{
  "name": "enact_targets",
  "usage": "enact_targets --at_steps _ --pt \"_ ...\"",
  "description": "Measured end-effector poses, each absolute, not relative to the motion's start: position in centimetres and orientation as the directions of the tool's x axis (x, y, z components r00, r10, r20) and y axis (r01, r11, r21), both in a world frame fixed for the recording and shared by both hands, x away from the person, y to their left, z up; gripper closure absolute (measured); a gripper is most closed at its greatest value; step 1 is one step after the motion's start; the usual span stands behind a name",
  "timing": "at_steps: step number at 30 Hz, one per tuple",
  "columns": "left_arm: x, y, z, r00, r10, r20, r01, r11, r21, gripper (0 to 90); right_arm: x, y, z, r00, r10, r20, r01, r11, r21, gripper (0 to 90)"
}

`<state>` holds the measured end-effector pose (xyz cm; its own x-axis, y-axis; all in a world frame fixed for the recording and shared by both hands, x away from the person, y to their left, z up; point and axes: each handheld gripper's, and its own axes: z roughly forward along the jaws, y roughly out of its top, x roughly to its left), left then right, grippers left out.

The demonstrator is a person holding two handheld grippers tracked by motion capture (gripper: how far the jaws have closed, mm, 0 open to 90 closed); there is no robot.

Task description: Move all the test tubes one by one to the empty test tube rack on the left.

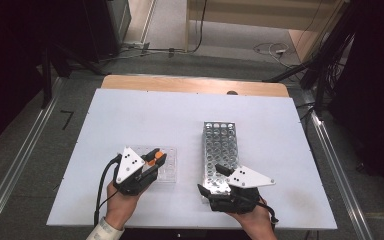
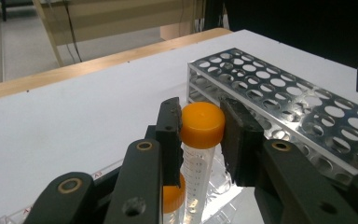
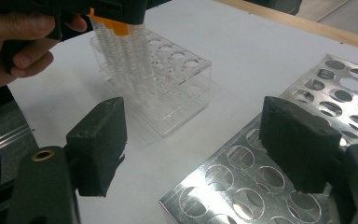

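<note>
Two hands reach in from the near edge, each holding a black two-jaw gripper. The left gripper (image 1: 155, 159) has its jaws clamped together (something sits between them). The right gripper (image 1: 211, 179) has jaws spread wide, holding nothing.

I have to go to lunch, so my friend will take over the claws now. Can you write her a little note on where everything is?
Left claw: shut on a clear plastic tube with an orange cap, upright over the clear plastic rack at the left of the white table. Another orange-capped tube sits just beside it.
Right claw: open, nothing in it, hovering at the near end of the shiny metal rack with round holes.
Done: one tube is gripped.
Left: the metal rack looks unfilled. Probably carry the tubes across to it, though I cannot tell the direction for sure.
</note>
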<state>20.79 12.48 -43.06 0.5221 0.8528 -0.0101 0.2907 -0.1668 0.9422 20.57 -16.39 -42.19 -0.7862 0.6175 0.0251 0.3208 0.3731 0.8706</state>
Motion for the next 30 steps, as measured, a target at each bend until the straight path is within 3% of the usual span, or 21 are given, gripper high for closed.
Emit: enact_targets --at_steps 21,30 --pt "20.77 12.45 -43.63 0.528 0.849 -0.007 0.3 -0.179 0.937 68.6 20.59 -16.4 -42.36 -0.785 0.619 0.032 0.329 0.374 0.867 22.1" --pt "20.54 12.8 -43.02 0.525 0.85 -0.029 0.296 -0.151 0.943 50.2 20.64 -16.53 -42.33 -0.782 0.622 0.032 0.329 0.37 0.869 22.1"
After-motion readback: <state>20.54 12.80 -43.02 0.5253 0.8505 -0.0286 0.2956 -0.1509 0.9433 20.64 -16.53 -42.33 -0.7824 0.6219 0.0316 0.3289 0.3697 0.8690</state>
